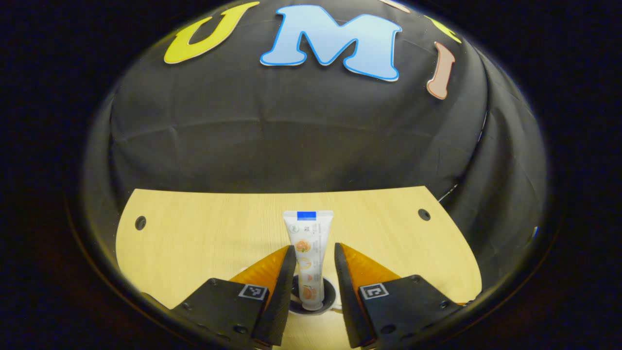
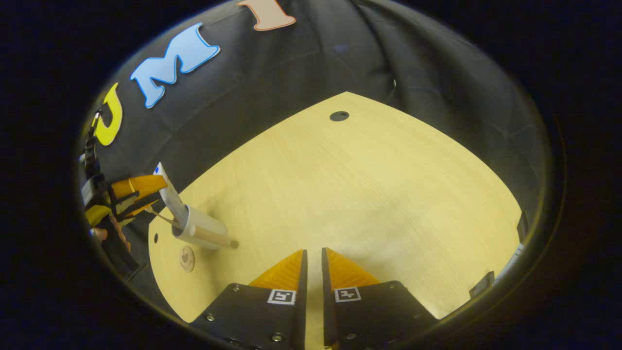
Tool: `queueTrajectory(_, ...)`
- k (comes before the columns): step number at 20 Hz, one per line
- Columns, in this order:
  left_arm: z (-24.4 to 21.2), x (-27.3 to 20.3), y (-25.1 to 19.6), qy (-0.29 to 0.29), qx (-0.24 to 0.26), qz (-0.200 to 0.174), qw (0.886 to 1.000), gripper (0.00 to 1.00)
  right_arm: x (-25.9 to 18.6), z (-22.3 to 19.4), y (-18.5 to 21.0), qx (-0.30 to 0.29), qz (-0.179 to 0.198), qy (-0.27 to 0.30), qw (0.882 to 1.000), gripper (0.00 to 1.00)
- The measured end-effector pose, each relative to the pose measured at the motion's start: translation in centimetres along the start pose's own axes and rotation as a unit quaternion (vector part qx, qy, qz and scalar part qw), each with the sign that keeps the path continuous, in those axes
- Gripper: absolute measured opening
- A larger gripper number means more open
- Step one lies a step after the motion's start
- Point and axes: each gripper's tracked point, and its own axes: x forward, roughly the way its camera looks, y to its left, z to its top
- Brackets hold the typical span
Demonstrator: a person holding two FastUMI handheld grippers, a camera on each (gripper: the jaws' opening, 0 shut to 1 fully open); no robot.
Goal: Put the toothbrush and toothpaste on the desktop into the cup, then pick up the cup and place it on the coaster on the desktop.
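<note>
Left gripper: its fingers are standing a little apart, flanking the toothpaste tube on either side. The left finger's tip is looking close against the tube; a thin gap is showing beside the right finger, so whether both are pressing on it cannot be told.
Toothpaste: a white tube with a blue band at its flat end, standing upright between the left gripper's fingers. Its capped end is sitting down in the cup's mouth, directly below the fingertips.
Cup: lying straight beneath the left gripper, its dark round opening showing between the finger bases. In the right gripper view the cup is appearing pale and cylindrical, far off to that gripper's left, with the tube sticking out of its top.
Toothbrush: a thin handle is leaning out of the cup beside the tube; its head is too small to make out.
Coaster: a small round disc lying flat on the desktop just beside the cup, well to the left of the right gripper.
Right gripper: its fingers are standing nearly together with a narrow slit between them, gripping nothing, hovering over bare desktop.
Desktop: pale wood stretching ahead of the right gripper.
Person's hand: holding the left gripper at the far left of the right gripper view.
</note>
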Motion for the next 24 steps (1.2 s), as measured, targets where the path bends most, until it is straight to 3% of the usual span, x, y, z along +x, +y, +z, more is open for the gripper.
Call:
queueTrajectory(2, 0.3, -1.2, 0.5, -0.005, 0.001, 0.008, 1.000, 0.60, -0.1, 0.1, 0.9, -0.011, 0.010, 0.001, 1.000, 0.14)
queueTrajectory(8, -0.2, -5.0, 1.3, -0.009, -0.014, 0.008, 1.000, 0.60, -0.2, 0.7, 4.9, -0.075, 0.060, 0.011, 0.995, 0.15)
queueTrajectory(14, -1.5, -8.1, 4.2, -0.008, -0.011, 0.031, 0.999, 0.60, 0.0, 1.9, 9.4, -0.167, 0.100, 0.021, 0.981, 0.14)
queueTrajectory(21, -4.2, -11.3, 8.3, 0.000, -0.037, 0.059, 0.998, 0.59, 0.9, 2.4, 14.5, -0.276, 0.136, 0.039, 0.951, 0.14)
queueTrajectory(24, -5.7, -12.1, 10.1, 0.010, -0.042, 0.071, 0.997, 0.60, 1.7, 1.4, 16.3, -0.314, 0.150, 0.057, 0.936, 0.19)
